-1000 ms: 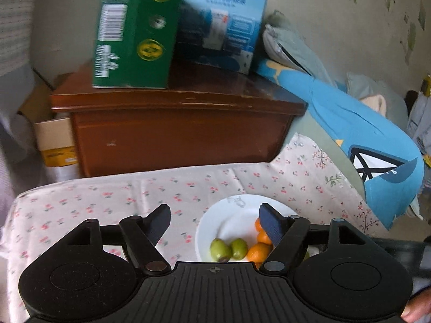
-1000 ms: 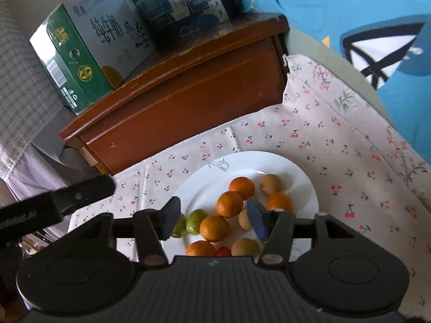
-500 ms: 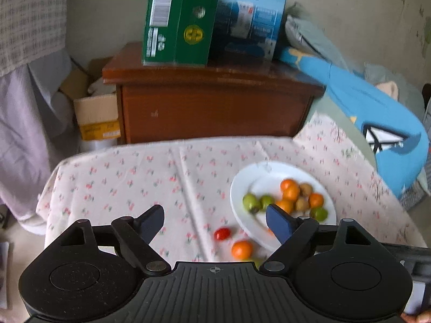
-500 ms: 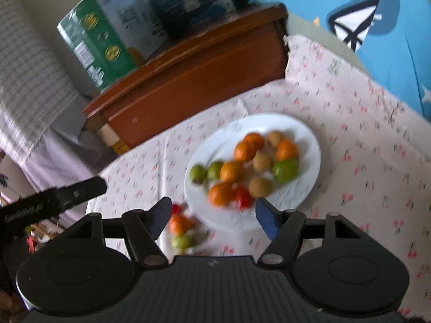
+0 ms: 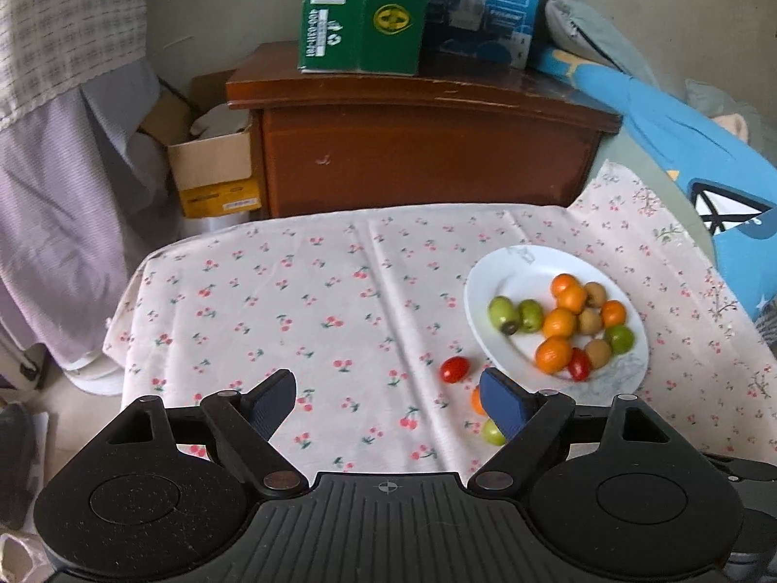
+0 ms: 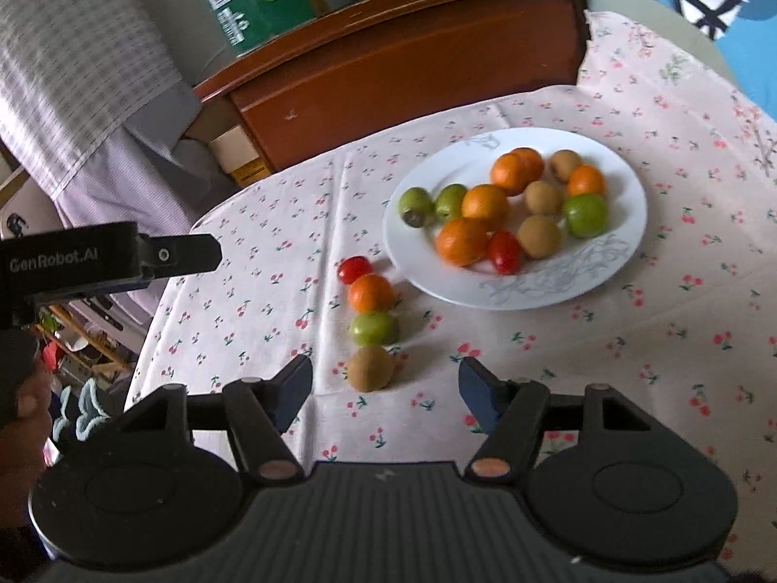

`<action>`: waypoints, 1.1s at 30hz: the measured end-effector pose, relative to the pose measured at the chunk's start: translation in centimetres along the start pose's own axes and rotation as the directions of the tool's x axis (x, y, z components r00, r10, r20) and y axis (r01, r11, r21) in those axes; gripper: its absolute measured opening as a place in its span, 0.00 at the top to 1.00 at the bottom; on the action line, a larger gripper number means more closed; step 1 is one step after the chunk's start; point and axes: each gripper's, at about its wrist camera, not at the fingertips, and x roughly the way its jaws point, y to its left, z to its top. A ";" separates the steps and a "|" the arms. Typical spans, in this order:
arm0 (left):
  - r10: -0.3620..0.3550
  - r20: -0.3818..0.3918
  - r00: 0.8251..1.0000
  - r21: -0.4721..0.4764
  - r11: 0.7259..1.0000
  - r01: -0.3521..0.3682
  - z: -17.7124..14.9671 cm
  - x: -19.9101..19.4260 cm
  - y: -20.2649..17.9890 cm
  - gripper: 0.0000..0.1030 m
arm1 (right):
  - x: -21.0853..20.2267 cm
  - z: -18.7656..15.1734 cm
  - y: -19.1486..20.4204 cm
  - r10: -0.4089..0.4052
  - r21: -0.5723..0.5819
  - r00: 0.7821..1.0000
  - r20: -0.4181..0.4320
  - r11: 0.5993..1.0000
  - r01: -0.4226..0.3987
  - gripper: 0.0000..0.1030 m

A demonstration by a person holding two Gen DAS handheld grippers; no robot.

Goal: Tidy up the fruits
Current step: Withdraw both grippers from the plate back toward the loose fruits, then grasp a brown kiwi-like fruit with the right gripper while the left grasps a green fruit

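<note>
Both grippers, left and right, gaping, nothing gripped (right jaws just closing slightly); bare tablecloth left of plate

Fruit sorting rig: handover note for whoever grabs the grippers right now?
Left gripper: open, empty, over bare cloth left of the plate.
Right gripper: open, empty; its jaws have just been closing a little, with nothing pressed between them.
White plate: still holds a mixed pile of orange, green, brown and red fruit.
On the tablecloth, in a row beside the plate: red tomato, orange fruit, green fruit, brown kiwi.
Done: apparently one of each kind set out.
Left: probably the rest of the plate to sort.
</note>
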 end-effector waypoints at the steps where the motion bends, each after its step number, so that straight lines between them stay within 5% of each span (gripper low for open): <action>1: 0.003 -0.007 1.000 -0.006 1.000 -0.003 -0.1 0.1 0.2 0.18 | 0.3 -0.1 0.1 0.006 -0.009 1.000 -0.002 1.000 -0.006 0.39; 19: -0.025 -0.126 0.992 -0.011 1.000 0.024 -1.4 3.4 -0.1 0.18 | 3.8 -1.1 1.8 -0.015 -0.117 1.000 -0.012 0.993 0.014 0.75; 33: -0.133 -0.154 0.979 0.027 0.990 0.139 -2.9 5.7 -3.8 0.19 | 0.4 -0.8 -1.4 -0.074 -0.031 0.997 0.030 0.997 0.074 0.76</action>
